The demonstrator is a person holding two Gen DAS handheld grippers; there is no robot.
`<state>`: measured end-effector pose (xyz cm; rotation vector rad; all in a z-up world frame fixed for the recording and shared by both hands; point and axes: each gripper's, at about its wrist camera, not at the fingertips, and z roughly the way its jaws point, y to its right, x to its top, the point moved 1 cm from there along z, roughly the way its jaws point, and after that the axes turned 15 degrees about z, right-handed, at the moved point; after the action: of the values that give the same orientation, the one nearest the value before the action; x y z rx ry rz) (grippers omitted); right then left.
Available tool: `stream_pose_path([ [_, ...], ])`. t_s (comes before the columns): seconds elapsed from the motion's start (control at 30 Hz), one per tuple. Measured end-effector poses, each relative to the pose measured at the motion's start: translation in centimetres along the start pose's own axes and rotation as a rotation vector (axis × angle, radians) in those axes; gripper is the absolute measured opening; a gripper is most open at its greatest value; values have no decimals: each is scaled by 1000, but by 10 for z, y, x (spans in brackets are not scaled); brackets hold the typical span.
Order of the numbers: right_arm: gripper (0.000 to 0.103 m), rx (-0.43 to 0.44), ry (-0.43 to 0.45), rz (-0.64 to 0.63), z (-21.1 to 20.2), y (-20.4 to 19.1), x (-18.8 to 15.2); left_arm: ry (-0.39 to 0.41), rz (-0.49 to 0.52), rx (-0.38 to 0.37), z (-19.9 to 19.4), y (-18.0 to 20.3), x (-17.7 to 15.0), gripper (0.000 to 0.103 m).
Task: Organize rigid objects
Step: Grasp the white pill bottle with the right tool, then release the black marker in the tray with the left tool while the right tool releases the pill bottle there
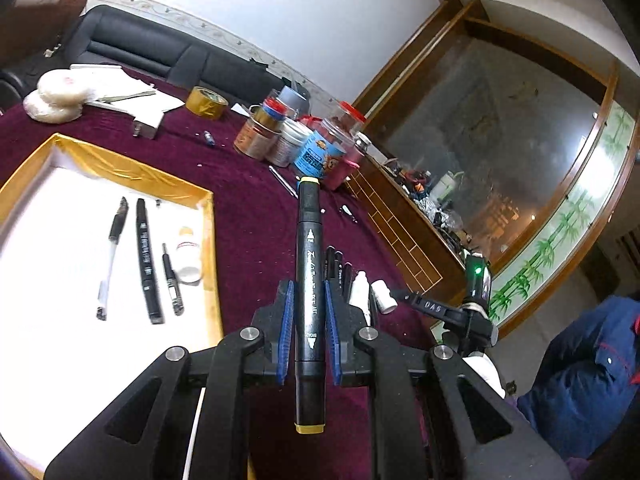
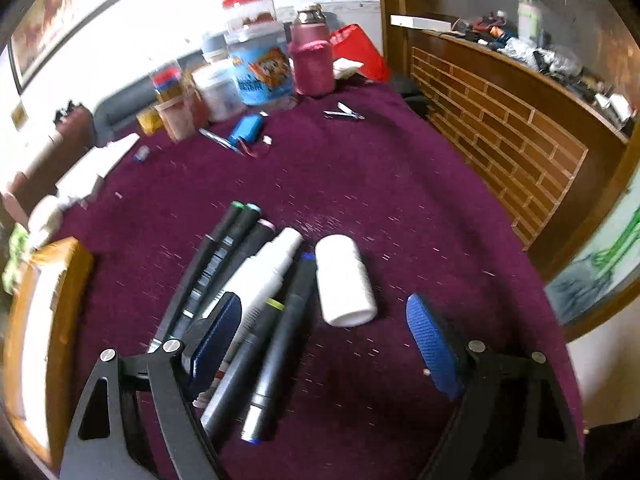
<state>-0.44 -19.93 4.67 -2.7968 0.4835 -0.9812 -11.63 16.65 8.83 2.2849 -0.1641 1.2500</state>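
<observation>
While the left gripper [image 1: 308, 334] stays out of contact with the table, it is clenched on a black marker [image 1: 307, 280] with yellow end caps, whose long axis runs straight out along the fingers. Ahead and to that gripper's left lies the gold-edged tray [image 1: 120, 172], and on its white floor a clear pen, another black marker, a short dark pen and a small white bottle are laid roughly parallel. The coming move turns on this — the tray sits forward-left of the held marker, so the marker would need to swing that way to lie alongside the others. White script runs down its barrel, with arrows and small words at either end, but I cannot read it surely. On the right gripper's arm [image 1: 434, 307], seen off to the right, the letters "DAS" show.

From the right wrist, the right gripper [image 2: 328, 340] hangs released, its blue pads [image 2: 432, 344] wide apart and touching nothing. A white bottle [image 2: 346, 282] lies between and just ahead of them, long axis pointing away. Just to its left sits a row of markers [image 2: 240, 264] and a white spray tube — nearer the left pad. The blue tub's label is blurred.
</observation>
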Motion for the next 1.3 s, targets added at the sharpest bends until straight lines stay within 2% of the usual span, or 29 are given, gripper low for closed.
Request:
stream_pose_path([
  [0.03, 68, -27, 2, -8, 3, 2, -1, 3, -5, 1, -3, -3, -2, 13],
  [0.07, 63, -54, 4, -19, 7, 3, -2, 7, -9, 3, -8, -7, -5, 13],
  [0.23, 63, -102, -8, -30, 28, 5, 9, 4, -35, 44, -19, -28, -11, 13],
  [0.3, 56, -99, -29, -32, 40, 3, 13, 1, -55, 56, -21, -34, -14, 13],
  [0.37, 30, -72, -84, -21, 52, 4, 13, -3, -68, 70, -22, -38, -15, 13],
  [0.53, 30, -3, -98, 44, 47, 20, 10, -12, -84, 121, -31, -48, -20, 13],
  [0.63, 30, 85, -96, 105, 24, 29, 12, -14, -89, 166, -38, -60, -20, 13],
  [0.73, 30, 182, -94, 81, -5, 16, 13, -33, -100, 209, -41, -77, -19, 13],
  [0.9, 30, 375, -167, 11, -24, -49, 4, -137, -91, 331, -26, -115, -8, 13],
  [1.0, 30, 460, -254, -31, -15, -102, -11, -191, -103, 348, -12, -135, 2, 13],
  [1.13, 30, 517, -364, -102, 0, -172, -40, -277, -99, 405, 17, -164, 11, 13],
  [1.27, 30, 529, -431, -189, 13, -243, -69, -348, -136, 400, 44, -189, 5, 13],
  [1.3, 30, 532, -444, -201, 16, -256, -74, -332, -134, 396, 44, -189, 5, 14],
])
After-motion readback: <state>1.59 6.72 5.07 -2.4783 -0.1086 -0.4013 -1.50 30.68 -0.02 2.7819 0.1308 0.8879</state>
